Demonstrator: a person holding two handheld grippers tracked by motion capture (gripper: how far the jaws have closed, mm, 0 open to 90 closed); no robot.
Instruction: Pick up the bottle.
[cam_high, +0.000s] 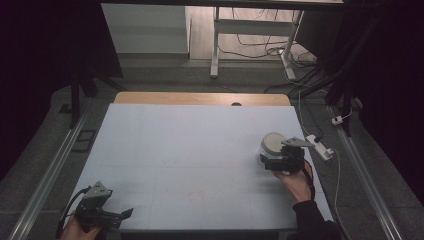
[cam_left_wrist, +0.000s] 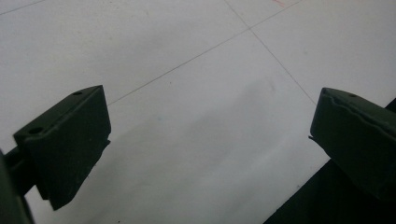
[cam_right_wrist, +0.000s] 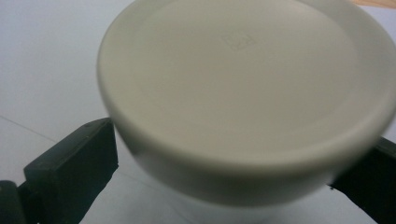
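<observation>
- Gripping the white-lidded jar (cam_high: 272, 145) at the worktop's (cam_high: 190, 160) right side, your right tool (cam_high: 270, 161) had its jaws around it, just under the lid.
- Your left tool (cam_high: 122, 215) — jaws spread, nothing between them — sat at the near-left corner.

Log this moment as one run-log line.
right hand-held gripper: jaws around lidded jar | left hand-held gripper: open, near edge of table

Clear, round jar with a broad cream-white plastic lid (cam_high: 273, 143); lid on, flat-topped with a rounded rim and a faint embossed mark near its centre (cam_right_wrist: 239, 41). Jar stands upright on the pale counter (cam_high: 190, 150), near its right edge. It sits between the 2 jaws of the right tongs (cam_high: 265, 161).
</observation>
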